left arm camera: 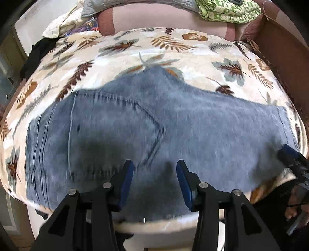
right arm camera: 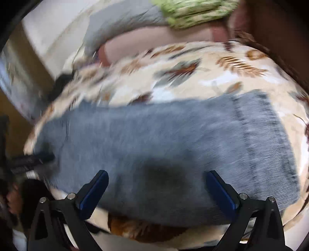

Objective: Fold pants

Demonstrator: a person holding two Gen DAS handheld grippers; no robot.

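nearest the lens, the left tongs (left arm camera: pixel 155 177) hang over the near edge of the pants (left arm camera: pixel 154 123) with their blue pads partly spread and nothing pinched between them; only denim lies below the gap. the right tongs (right arm camera: pixel 157 190) stand spread wide over the leg end of the same garment, also empty, and they show at the right edge of the left wrist view as well. the jeans lie flat on a bed under a leaf-print blanket (left arm camera: pixel 173 46), stretched sideways across it: waistband (left arm camera: pixel 36 146) and back pocket (left arm camera: pixel 115 131) toward the left, the hem (right arm camera: pixel 270 144) toward the right. only one leg's width shows and the outline is a single long strip, so by my reading the lengthwise fold, one leg laid over the other, is already made, though blur keeps me from seeing the layered edges clearly. what looks left is the crosswise folding, bringing hem toward waistband once or twice to make a compact bundle, then perhaps some smoothing. a green patterned cloth (left arm camera: pixel 227 9) sits folded on the pink cushion (left arm camera: pixel 164 21) behind, well apart from the jeans.
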